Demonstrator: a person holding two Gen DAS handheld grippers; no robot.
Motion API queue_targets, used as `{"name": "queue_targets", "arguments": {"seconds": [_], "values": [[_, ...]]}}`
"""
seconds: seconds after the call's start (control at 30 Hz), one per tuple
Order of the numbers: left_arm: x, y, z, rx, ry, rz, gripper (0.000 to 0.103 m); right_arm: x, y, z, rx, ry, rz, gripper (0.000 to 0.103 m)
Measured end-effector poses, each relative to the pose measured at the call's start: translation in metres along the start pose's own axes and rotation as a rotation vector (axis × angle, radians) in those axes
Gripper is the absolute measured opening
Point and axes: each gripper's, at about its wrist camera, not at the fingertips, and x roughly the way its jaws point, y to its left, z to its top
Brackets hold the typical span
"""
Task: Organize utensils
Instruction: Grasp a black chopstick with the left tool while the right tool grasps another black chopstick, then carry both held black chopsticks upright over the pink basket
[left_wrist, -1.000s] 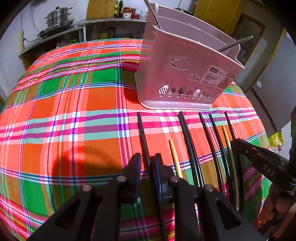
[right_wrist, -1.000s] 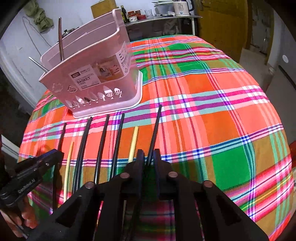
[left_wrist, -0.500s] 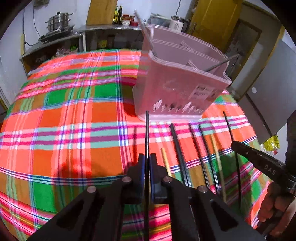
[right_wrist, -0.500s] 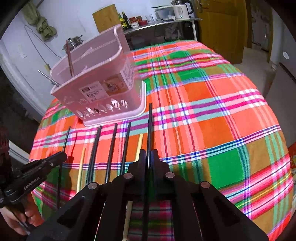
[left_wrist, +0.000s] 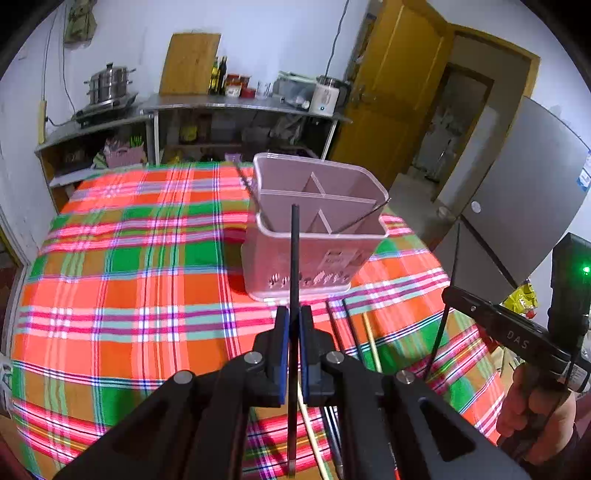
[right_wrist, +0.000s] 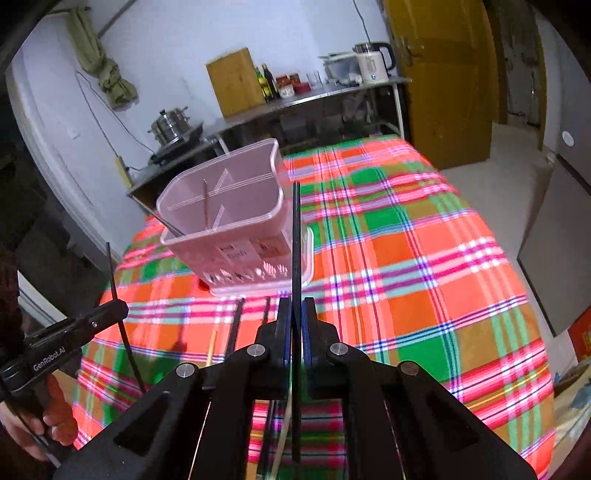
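**Both chopsticks off the cloth, basket next**

Nearest the cameras, each set of tongs is pressed together on one black chopstick. The left gripper (left_wrist: 291, 332) pinches the left chopstick (left_wrist: 294, 254) between its blue-lined fingers (left_wrist: 282, 343), and the stick runs up across the front of the basket in that view. The right gripper (right_wrist: 295, 325) pinches the right chopstick (right_wrist: 296, 236) the same way.

A second ago both sticks lay flat in the row on the plaid tablecloth (left_wrist: 129, 295), with the tongs closing round them. Half a second ago they were gripped and starting to come up. Now both are lifted clear and the cameras sit higher, so the open top of the basket shows. The pick-up looks done for this pair; what remains, I judge, is carrying them over and dropping them in.

Just beyond the tongs, the remaining chopsticks (left_wrist: 351, 325) lie side by side on the cloth: black ones and a pale bamboo chopstick (left_wrist: 371, 343). More trips will be needed.

Farther on stands the pink basket (left_wrist: 306, 258), upright on the cloth, split by thin dividers into compartments. It already holds a few thin utensils (left_wrist: 364, 216) leaning against its rim. Which compartment the chopsticks belong in I cannot tell.

Behind the table are a metal shelf (left_wrist: 236, 105) and a yellow door (left_wrist: 391, 92).
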Motion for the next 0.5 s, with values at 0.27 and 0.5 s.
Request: {"name": "queue_targets", "arguments": {"seconds": [0.27,0.5], "values": [[-0.027,-0.006,0.013,0.012,-0.047,-0.02,0.006,-0.032,0.01,0.007,-0.022,-0.064,0.021,0.005],[-0.038,-0.009,0.023,0.02,-0.065,-0.031,0.006,-0.05,0.019,0.016,-0.042,-0.105,0.037,0.005]]}}
